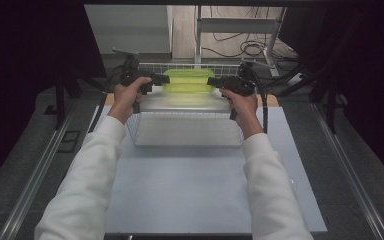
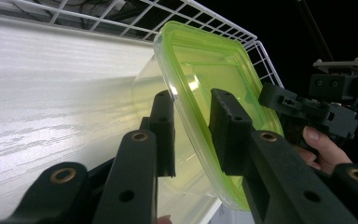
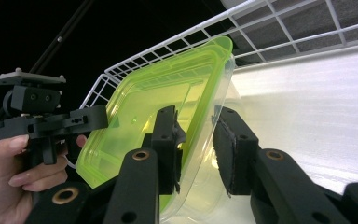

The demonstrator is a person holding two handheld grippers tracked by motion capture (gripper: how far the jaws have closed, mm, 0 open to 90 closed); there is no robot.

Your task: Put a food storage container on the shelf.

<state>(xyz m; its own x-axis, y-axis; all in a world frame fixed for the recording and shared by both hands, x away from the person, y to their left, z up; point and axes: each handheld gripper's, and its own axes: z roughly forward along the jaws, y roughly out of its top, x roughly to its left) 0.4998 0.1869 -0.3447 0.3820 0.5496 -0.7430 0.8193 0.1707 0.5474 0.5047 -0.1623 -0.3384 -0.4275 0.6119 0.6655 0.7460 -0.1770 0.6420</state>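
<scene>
Green-lidded clear container point(image 1: 188, 80) sits at the wire basket's point(image 1: 185, 131) far end; both arms stretch forward, left tongs point(image 1: 164, 79) and right tongs point(image 1: 212, 81) straddling its rim, parted, pads not pressing.

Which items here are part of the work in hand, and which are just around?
In the job:
- container with green lid
- wire basket it sits in
- left tool, jaws either side of the container's end
- right tool, the same at the other end

Just around:
- table
- cables on the floor behind
- metal stand
</scene>
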